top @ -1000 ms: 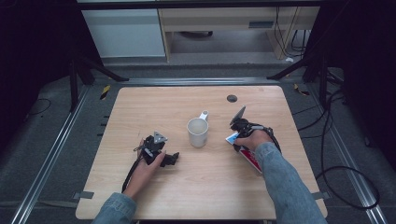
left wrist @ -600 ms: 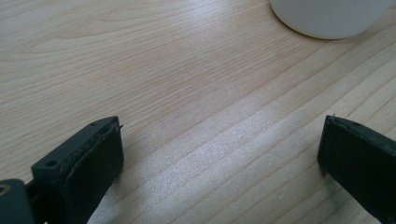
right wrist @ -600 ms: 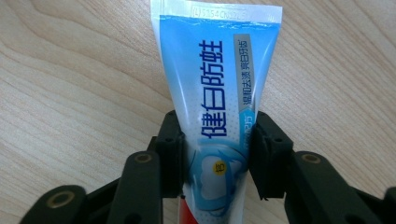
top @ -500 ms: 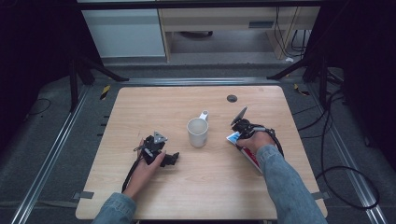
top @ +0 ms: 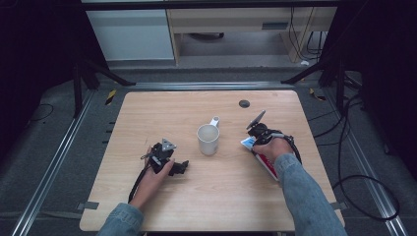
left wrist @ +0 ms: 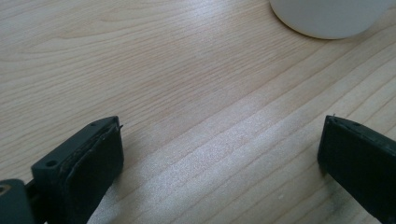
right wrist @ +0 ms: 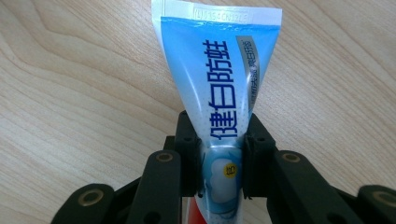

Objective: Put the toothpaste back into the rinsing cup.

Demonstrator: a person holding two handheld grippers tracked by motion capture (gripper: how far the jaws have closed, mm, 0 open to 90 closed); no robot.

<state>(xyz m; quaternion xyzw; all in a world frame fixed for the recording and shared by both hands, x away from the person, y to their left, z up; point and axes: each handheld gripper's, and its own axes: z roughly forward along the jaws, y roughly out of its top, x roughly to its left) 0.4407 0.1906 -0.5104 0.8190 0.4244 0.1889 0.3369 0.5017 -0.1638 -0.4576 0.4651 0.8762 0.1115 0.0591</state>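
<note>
Two tongs pinching tube mid-table.

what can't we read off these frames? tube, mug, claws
- Toothpaste tube: cap end hidden behind the right claw in the right gripper view; in the high view the hand covers most of it.
- White mug: inside too small to judge in the high view; top cut off by the frame edge in the left gripper view.
- Left claw: jaws wide apart over bare table; the hand hides its tips in the high view.
</note>
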